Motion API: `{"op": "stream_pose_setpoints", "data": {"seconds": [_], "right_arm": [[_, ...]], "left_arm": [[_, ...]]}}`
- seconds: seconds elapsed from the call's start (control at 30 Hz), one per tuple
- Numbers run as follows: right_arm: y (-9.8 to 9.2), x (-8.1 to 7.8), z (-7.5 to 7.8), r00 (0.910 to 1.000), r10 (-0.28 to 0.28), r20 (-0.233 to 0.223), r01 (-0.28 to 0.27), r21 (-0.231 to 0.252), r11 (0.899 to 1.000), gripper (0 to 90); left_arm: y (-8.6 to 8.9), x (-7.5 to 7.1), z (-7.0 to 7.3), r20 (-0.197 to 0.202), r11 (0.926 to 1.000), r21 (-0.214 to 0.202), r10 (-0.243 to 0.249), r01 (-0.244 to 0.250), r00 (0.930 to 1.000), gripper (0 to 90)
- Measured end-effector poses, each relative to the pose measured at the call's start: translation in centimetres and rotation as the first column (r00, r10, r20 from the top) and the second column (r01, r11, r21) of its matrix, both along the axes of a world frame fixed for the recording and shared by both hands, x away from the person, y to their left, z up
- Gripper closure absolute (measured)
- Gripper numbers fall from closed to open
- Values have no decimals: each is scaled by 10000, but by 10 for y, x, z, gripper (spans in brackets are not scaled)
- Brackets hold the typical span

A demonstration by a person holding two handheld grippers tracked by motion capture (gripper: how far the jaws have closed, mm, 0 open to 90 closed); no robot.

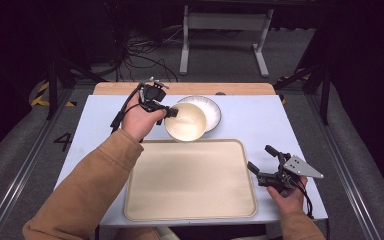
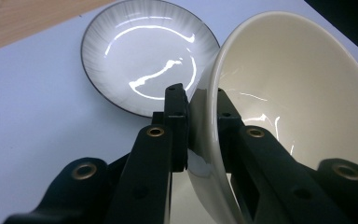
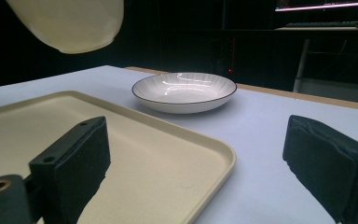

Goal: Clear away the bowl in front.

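Left gripper [image 1: 171, 113] pinches cream bowl [image 1: 186, 122] rim, lifted; right gripper [image 1: 261, 164] spread, idle; likely next, lowering onto tray [image 1: 190, 210].

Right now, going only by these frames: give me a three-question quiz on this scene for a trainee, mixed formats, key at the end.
1. True or false: the cream bowl rests flat on the tray.
2. Multiple choice: the left gripper jaws hold the bowl by A) its base, B) its rim, one jaw inside and one outside, C) nothing, they are open.
3. Short answer: what state is the right gripper in, and where is it?

Key
1. False: it is lifted off the table, tilted, at the tray's far edge and in front of the plate.
2. B.
3. Open and empty, beside the tray's right edge.
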State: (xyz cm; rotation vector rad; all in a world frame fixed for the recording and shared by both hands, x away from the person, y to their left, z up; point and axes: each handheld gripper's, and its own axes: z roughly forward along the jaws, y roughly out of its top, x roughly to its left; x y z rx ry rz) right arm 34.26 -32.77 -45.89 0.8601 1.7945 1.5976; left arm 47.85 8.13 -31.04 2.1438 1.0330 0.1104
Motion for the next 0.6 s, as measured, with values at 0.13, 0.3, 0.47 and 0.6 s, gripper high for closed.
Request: {"op": "stream_pose_setpoints", "data": {"seconds": [0.13, 0.3, 0.47, 0.6], "right_arm": [[0, 0, 0, 10000, 1, 4, -1, 10, 10000, 77], [0, 0, 0, 10000, 10, 22, -10, 4, 10000, 76], [0, 0, 0, 10000, -3, 63, 3, -6, 10000, 73], [0, -1, 0, 10000, 5, 77, -5, 1, 10000, 70]], "left_arm": [[1, -11, 3, 24, 9991, -7, -418, 418, 9991, 812], [3, -26, 7, 171, 9966, 71, -819, 818, 9965, 812], [10, -38, 6, 6, 9930, -112, -1174, 1174, 9931, 812], [12, -43, 6, 22, 9911, 27, -1328, 1328, 9911, 811]]}}
